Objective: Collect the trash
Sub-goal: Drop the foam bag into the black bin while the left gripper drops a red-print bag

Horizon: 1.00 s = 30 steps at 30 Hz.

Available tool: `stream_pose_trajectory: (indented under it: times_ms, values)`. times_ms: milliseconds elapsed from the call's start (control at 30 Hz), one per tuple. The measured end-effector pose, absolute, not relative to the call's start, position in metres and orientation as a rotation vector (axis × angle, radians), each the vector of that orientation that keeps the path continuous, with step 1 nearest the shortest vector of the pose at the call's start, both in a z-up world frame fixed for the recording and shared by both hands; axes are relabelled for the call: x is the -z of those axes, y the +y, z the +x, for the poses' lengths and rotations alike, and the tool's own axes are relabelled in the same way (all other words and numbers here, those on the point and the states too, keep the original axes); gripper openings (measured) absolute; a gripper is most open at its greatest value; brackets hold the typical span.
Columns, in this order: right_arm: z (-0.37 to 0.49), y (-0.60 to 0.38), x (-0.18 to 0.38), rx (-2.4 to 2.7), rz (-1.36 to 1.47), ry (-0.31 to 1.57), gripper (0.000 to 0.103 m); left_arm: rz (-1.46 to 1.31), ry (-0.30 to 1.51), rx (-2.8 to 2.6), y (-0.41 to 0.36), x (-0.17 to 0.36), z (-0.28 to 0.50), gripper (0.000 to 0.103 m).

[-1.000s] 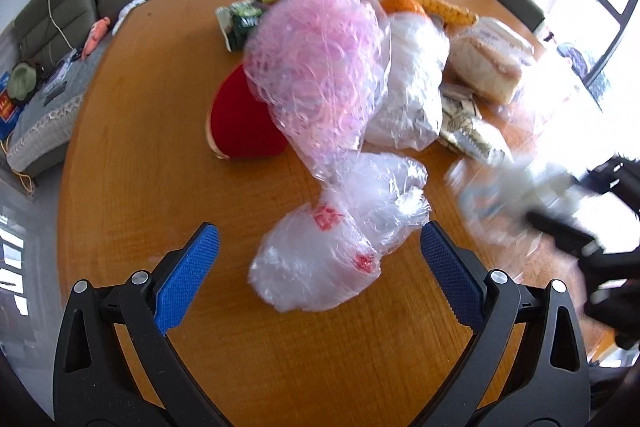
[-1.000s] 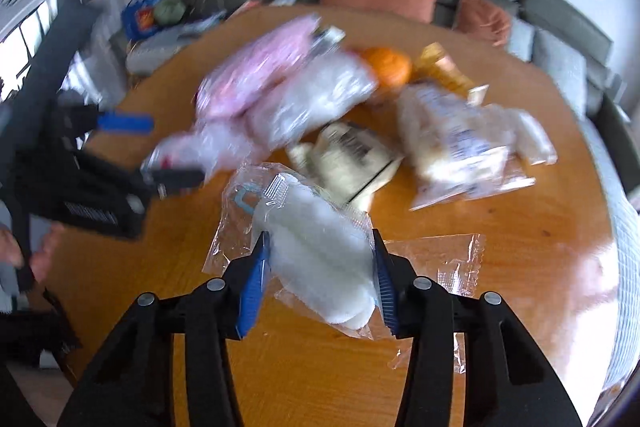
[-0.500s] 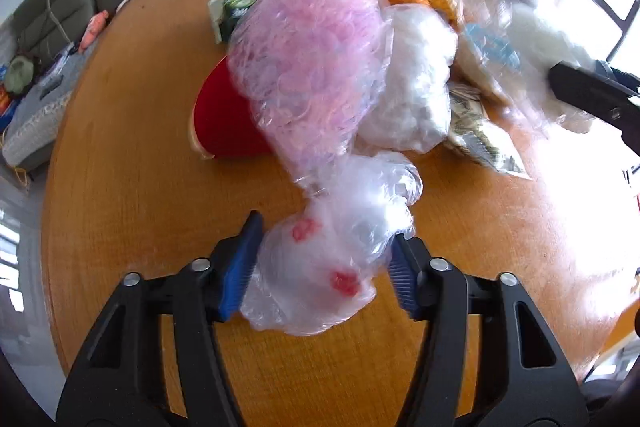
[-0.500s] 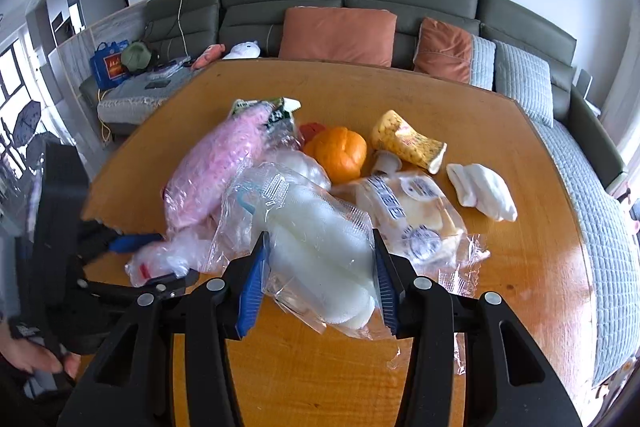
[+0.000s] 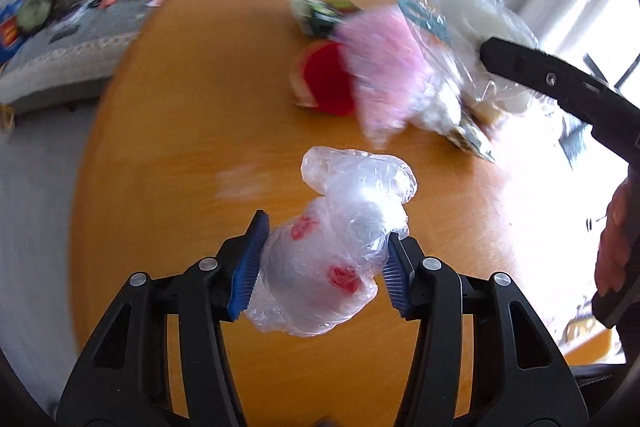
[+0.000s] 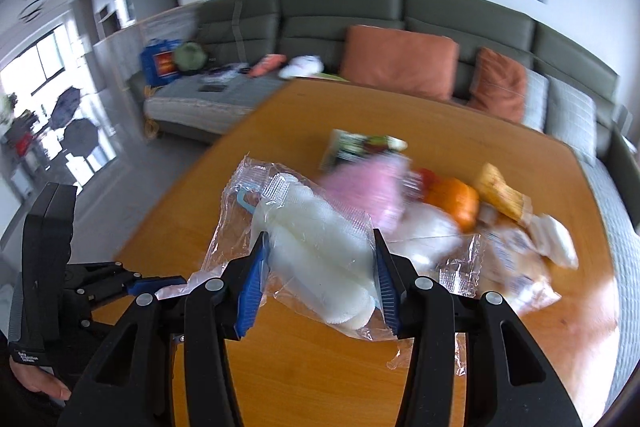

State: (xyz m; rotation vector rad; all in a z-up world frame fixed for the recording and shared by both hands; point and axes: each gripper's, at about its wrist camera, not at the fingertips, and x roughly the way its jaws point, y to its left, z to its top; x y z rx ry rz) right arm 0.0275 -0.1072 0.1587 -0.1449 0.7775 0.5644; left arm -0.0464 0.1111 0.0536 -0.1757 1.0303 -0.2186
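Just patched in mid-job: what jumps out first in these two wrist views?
Both hands are loaded: the left hand-held gripper is shut on a crumpled clear bag with red print, and the right hand-held gripper clamps a clear packet of white pads, both above the wooden table. Behind them, a pile of trash sits mid-table, its pink-filled bag and orange fruit the brightest spots.

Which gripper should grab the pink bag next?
Neither yet. The left gripper is shut on the crumpled clear bag; the right gripper holds the white-pad packet. The pink bag lies nearer the right.
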Motion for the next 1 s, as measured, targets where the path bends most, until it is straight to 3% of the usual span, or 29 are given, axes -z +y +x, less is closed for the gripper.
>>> stream_pose_trajectory:
  times_ms: [500, 733, 767, 833, 867, 1000]
  values:
    - [-0.043, 0.166, -0.157, -1.123, -0.331, 0.829, 0.053, -0.432, 0.967, -0.382, 0.353, -0.047, -0.171, 0.053]
    - [-0.056, 0.254, -0.136, -1.223, -0.379, 0.892, 0.056, -0.489, 1.015, -0.516, 0.413, -0.021, -0.188, 0.053]
    - [-0.056, 0.266, -0.133, -1.234, -0.384, 0.905, 0.062, -0.496, 1.025, -0.522, 0.418, -0.017, -0.187, 0.055]
    - [-0.058, 0.285, -0.13, -1.234, -0.394, 0.923, 0.074, -0.512, 1.053, -0.534, 0.43, -0.008, -0.184, 0.081]
    - [-0.059, 0.293, -0.13, -1.236, -0.394, 0.92, 0.075, -0.518, 1.057, -0.539, 0.437, -0.004, -0.185, 0.096]
    - [-0.06, 0.309, -0.13, -1.224, -0.419, 0.904, 0.075, -0.531, 1.096, -0.605, 0.459, 0.008, -0.184, 0.097]
